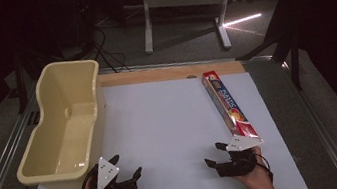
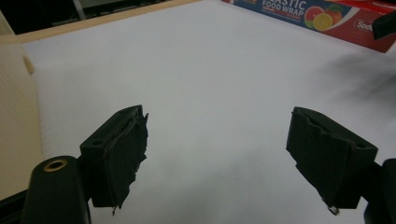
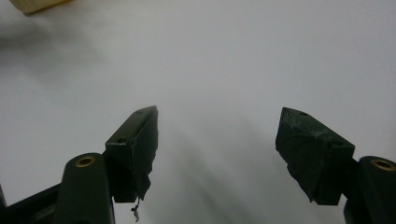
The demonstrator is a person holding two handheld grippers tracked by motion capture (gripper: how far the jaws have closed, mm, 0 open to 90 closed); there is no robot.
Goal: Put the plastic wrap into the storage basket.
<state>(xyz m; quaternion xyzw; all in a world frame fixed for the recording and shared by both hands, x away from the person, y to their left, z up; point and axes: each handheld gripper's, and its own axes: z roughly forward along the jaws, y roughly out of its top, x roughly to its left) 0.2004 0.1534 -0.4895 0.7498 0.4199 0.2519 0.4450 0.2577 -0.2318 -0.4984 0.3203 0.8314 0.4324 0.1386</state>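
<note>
Left tongs (image 1: 127, 165) and right tongs (image 1: 214, 154) low, level, jaws spread, nothing between.

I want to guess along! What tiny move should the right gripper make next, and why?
Probably swing toward the food wrap box. The right gripper rests with open, empty jaws beside the box's near end, pointing away from it across the white mat.

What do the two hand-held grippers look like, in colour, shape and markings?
Both are black. The left hand-held gripper and the right hand-held gripper each carry a grey three-cornered plate with small dark dots. Black cables loop beside them. The jaws are blocky, with worn, ragged black pads and brass-coloured eyelets.
</note>
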